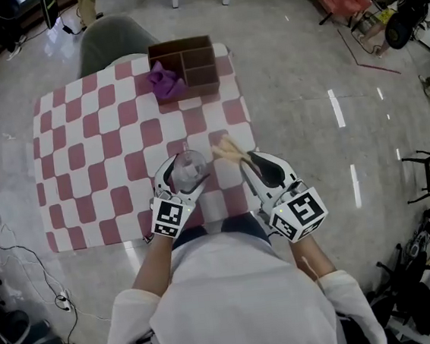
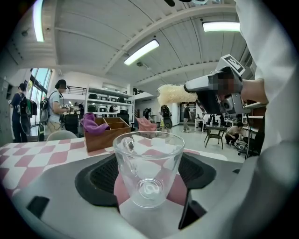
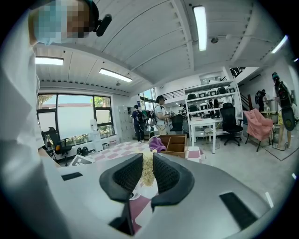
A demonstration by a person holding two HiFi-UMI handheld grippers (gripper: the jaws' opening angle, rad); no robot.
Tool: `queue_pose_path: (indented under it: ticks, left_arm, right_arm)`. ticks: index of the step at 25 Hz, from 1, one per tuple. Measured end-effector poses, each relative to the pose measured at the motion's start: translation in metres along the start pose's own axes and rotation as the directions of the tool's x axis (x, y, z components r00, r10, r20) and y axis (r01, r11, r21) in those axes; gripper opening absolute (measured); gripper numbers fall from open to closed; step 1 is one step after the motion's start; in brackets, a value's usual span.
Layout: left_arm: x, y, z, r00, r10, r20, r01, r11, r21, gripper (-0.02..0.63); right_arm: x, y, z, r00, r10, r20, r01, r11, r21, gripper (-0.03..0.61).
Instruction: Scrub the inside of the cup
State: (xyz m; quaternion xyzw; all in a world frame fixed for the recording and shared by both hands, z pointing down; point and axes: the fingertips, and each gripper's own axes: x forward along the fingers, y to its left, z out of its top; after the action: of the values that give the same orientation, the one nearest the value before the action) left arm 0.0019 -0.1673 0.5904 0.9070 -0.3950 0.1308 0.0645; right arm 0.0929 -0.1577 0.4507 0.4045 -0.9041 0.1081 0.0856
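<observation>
Left claw: the left claw (image 1: 185, 175) has its jaws wide apart; the cup stands between the pads, and neither pad presses on it.
Right claw: the right claw (image 1: 251, 162) is clamped on the scrubber, which sticks out past its tips.
Claws, count: two, each with one marker cube.
Cup, count and place: one clear glass cup (image 2: 148, 169), upright on the surface near its front edge, mouth up.
Scrubber, count and place: one pale, fibrous scrubber (image 1: 226, 150), held above the surface to the right of the cup and outside it.
Other things: one checked surface (image 1: 99, 157); one divided wooden box (image 1: 203, 75) at its far edge; one purple cloth (image 1: 163, 81) in the box's left part.
Hands' pose: both arms reach forward side by side; both claws point away from the person, tilted slightly down and angled a little towards each other.
</observation>
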Motion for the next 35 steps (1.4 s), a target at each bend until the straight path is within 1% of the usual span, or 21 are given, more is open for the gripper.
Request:
queue_pose_path:
  ticks: [3,9,14,17,24,27,30,35]
  left_arm:
    - [0.006,0.002,0.0,1.0,0.005,-0.006,-0.005,1.0,-0.001,0.38]
    - [0.013,0.002,-0.005,0.998,-0.005,-0.055,0.005,1.0,-0.005,0.379]
    - [0.02,-0.001,-0.013,0.993,-0.045,-0.107,0.042,0.999,-0.035,0.379]
    - [0.021,-0.002,-0.014,0.992,-0.067,-0.11,0.062,0.997,-0.05,0.379]
    - [0.02,-0.001,-0.014,0.992,-0.069,-0.108,0.064,0.997,-0.048,0.379]
    - [0.021,-0.002,-0.015,0.988,-0.093,-0.124,0.089,0.995,-0.032,0.379]
    - [0.018,-0.002,-0.014,0.98,-0.115,-0.16,0.116,0.993,0.0,0.379]
    - [0.007,0.004,-0.017,0.964,-0.104,-0.245,0.135,0.984,0.115,0.379]
  right_arm:
    - [0.001,0.0,0.0,1.0,0.001,-0.003,-0.001,1.0,-0.002,0.078]
    - [0.002,-0.002,0.0,1.0,0.003,-0.003,-0.003,1.0,-0.002,0.078]
    - [0.002,-0.002,-0.001,1.0,0.005,0.001,-0.005,1.0,-0.001,0.078]
    - [0.002,-0.001,-0.001,1.0,0.008,0.005,-0.008,1.0,-0.002,0.078]
    - [0.005,0.003,0.002,1.0,0.008,0.012,-0.007,1.0,-0.007,0.078]
    - [0.006,0.005,0.003,1.0,0.007,0.02,-0.007,1.0,-0.017,0.078]
    - [0.007,0.009,0.007,1.0,0.007,0.024,-0.006,1.0,-0.027,0.078]
    - [0.01,0.024,0.013,0.998,0.044,0.033,-0.041,0.995,-0.092,0.078]
